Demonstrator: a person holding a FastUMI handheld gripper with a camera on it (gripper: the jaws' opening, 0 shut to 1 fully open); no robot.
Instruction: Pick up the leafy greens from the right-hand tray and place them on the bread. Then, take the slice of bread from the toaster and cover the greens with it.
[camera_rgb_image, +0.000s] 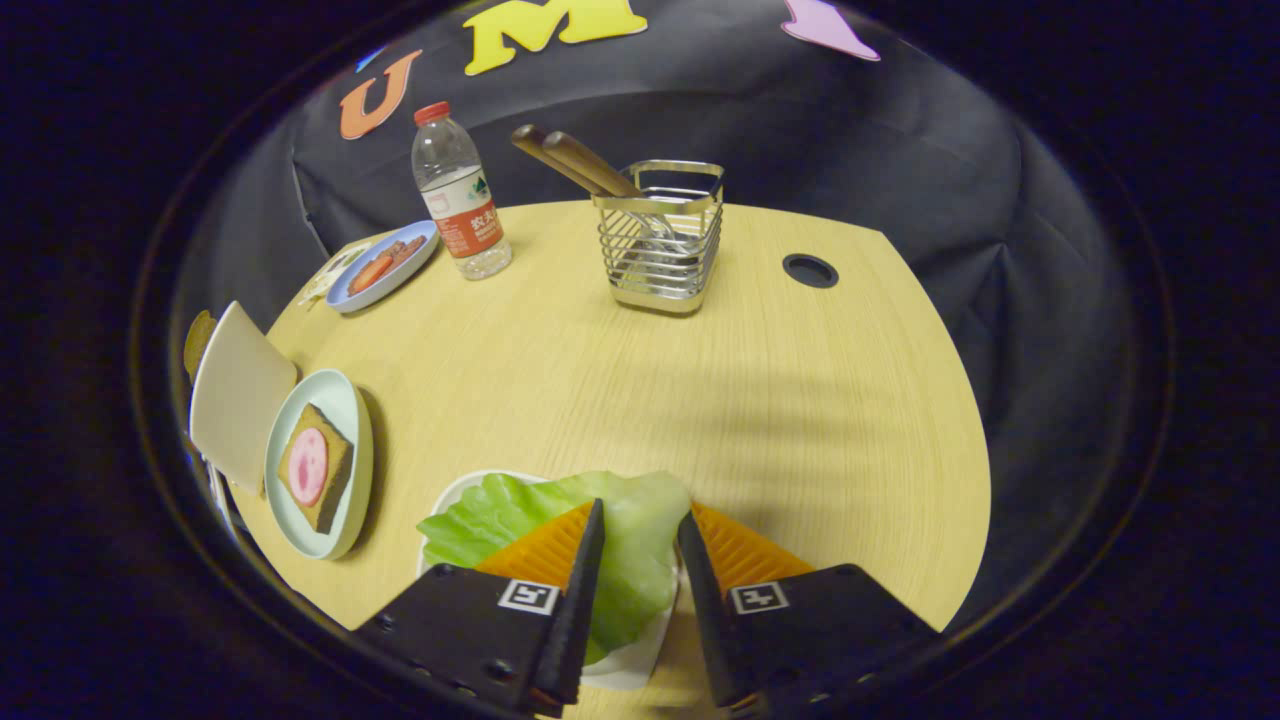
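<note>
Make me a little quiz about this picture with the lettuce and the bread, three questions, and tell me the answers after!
1. True or false: the leafy greens lie between the gripper fingers, over a white tray.
2. What sits on the bread on the pale green plate? A) a pink round slice B) a fried egg C) a spoon
3. Fill in: the wooden handles stick out of the wire ____.

Key:
1. True. The fingers stand on either side of the greens, with a gap; I cannot tell if they press yet.
2. A
3. Basket
</note>
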